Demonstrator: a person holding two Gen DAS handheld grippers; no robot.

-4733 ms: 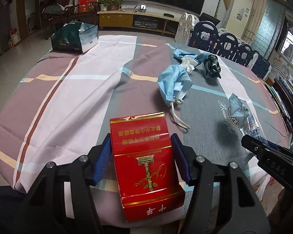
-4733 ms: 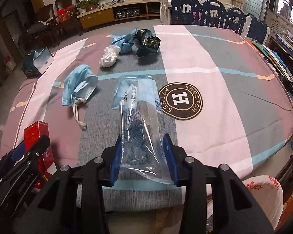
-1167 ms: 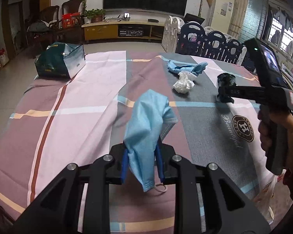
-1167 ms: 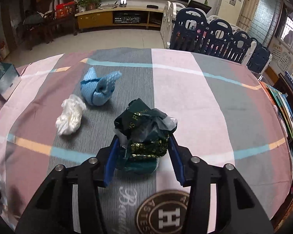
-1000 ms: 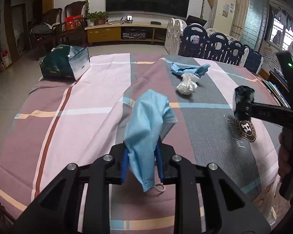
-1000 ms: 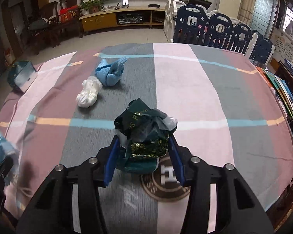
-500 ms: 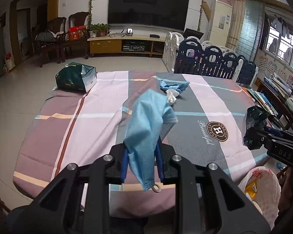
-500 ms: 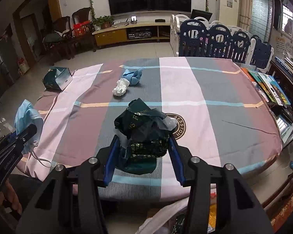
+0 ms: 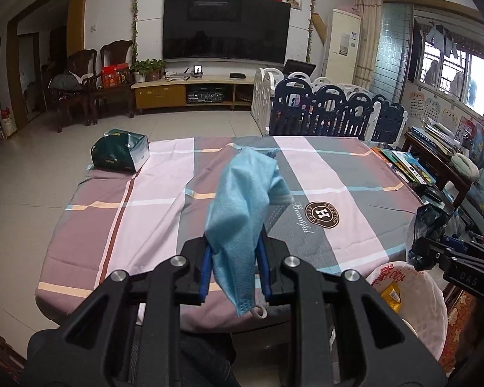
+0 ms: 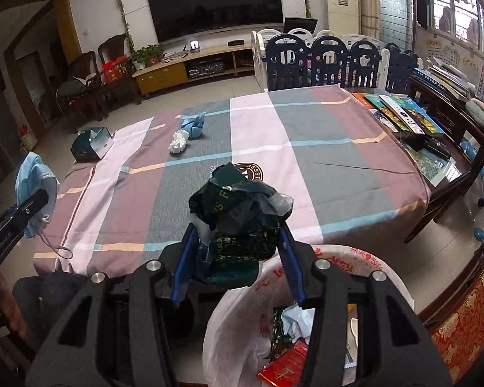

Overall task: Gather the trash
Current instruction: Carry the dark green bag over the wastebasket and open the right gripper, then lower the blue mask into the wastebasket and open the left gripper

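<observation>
Hovering at the mouth of a white trash bag (image 10: 242,316), the right gripper (image 10: 237,258) was clamped on a crumpled dark green wrapper (image 10: 238,213), its blue-lined jaws pressed against both sides of the wad, with the bag just below and ahead of its tips. The left gripper (image 9: 234,269) was closed nearly all the way on a blue face mask (image 9: 242,206), which stood up between the jaws with an ear loop dangling beneath them. Inside the bag, a red carton (image 10: 282,369) and scraps of packaging already lay, suggesting part of the job was done. Neither held piece had yet been dropped. Well ahead of both claws, on the striped tablecloth (image 10: 322,148), a white crumpled tissue (image 10: 178,142) and a second blue mask (image 10: 193,125) sat touching each other, apparently awaiting collection, while a green box (image 10: 92,145) rested at the far left edge.
</observation>
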